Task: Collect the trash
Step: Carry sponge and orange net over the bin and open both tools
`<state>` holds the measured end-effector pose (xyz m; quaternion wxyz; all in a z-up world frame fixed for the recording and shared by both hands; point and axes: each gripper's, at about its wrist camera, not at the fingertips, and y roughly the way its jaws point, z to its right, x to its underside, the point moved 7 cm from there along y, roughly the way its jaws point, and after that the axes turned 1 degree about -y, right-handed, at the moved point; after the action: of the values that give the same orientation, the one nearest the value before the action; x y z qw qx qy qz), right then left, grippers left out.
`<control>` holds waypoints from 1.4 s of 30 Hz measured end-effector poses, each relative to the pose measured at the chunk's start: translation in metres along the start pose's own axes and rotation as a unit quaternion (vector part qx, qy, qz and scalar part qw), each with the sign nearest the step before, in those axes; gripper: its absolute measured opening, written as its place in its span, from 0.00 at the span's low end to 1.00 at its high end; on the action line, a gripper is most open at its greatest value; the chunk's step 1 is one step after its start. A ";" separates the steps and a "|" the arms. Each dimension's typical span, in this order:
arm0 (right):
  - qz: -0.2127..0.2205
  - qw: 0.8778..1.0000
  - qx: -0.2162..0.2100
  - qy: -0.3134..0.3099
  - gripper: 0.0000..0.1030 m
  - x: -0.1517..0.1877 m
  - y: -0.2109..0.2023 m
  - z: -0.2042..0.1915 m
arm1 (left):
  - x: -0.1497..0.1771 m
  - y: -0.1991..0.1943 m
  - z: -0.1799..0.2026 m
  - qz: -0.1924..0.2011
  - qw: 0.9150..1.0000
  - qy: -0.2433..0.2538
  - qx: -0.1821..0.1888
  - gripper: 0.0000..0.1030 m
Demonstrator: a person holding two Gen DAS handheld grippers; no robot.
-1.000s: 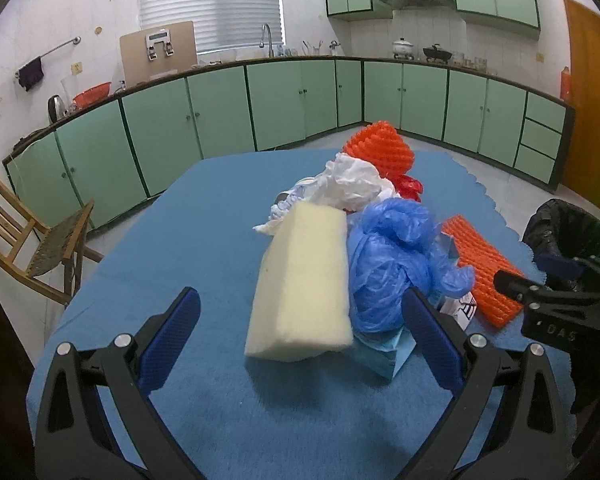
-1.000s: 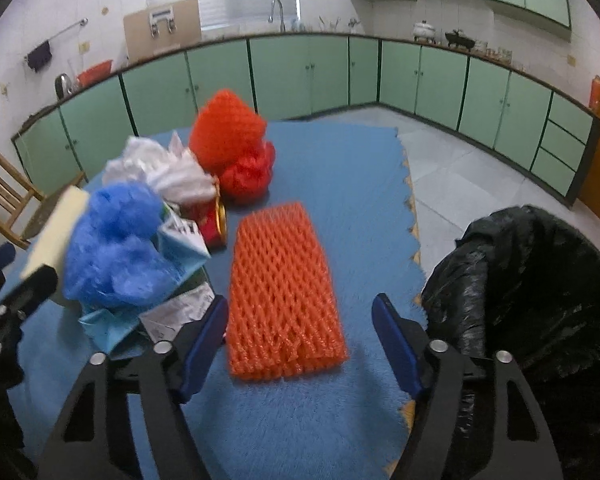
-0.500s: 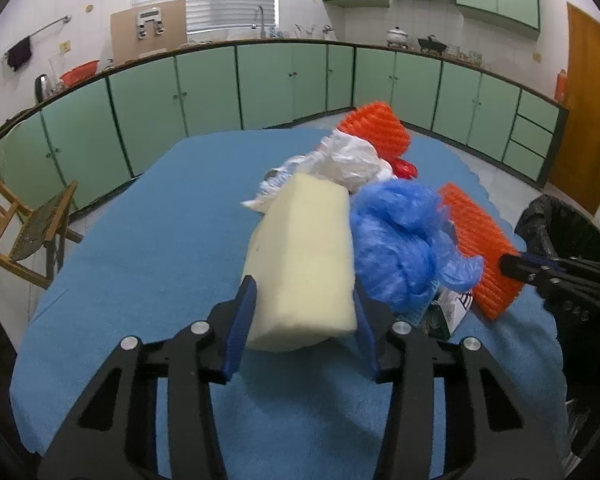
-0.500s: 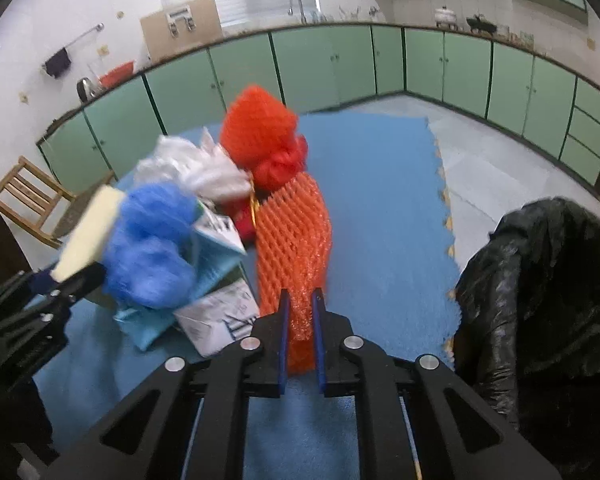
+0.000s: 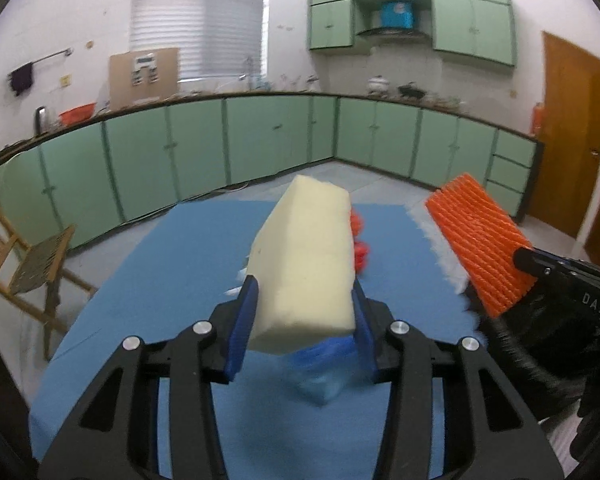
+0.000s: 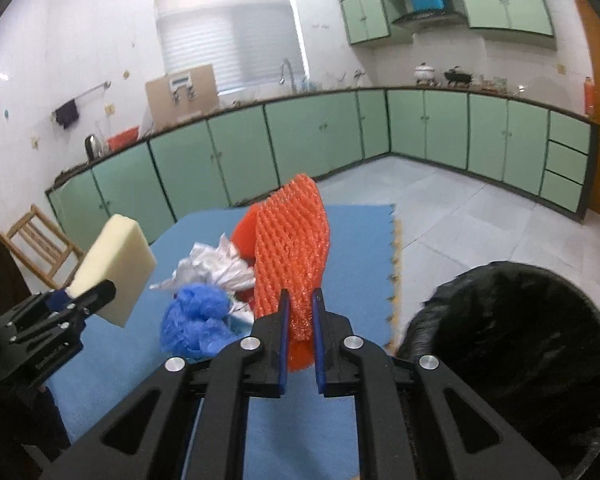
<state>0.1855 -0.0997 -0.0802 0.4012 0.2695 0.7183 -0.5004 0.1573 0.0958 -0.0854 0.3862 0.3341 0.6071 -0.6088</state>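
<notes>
My left gripper [image 5: 304, 312] is clamped on the cream foam block [image 5: 306, 256], held above the blue table [image 5: 160, 260]. My right gripper [image 6: 299, 312] pinches the orange foam net [image 6: 292, 240], lifted beside the black trash bin [image 6: 512, 344]. Blue bag [image 6: 198, 318] lies on table.

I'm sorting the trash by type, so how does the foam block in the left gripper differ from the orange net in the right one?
The foam block is pale cream, smooth and thick; the orange net is bright, meshed and thin. The block fills wide-set jaws; the net is pinched between nearly closed ones. Both are gripped at one end, off the table.
</notes>
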 end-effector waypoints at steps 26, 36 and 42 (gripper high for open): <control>-0.028 0.965 0.219 0.142 0.10 0.079 -0.070 0.242 | 0.038 0.096 0.302 -0.068 0.967 0.079 0.234 0.42; -0.042 0.956 0.244 0.157 0.44 0.102 -0.080 0.259 | 0.048 0.112 0.320 -0.087 0.960 0.089 0.252 0.65; -0.008 0.957 0.249 0.149 0.89 0.086 -0.087 0.238 | 0.029 0.099 0.275 -0.063 0.970 0.081 0.221 0.72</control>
<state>0.1439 -0.3539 -0.1508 0.2061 0.4262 0.6248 -0.6209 0.2473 -0.1768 -0.1478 0.2137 0.4204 0.5063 -0.7220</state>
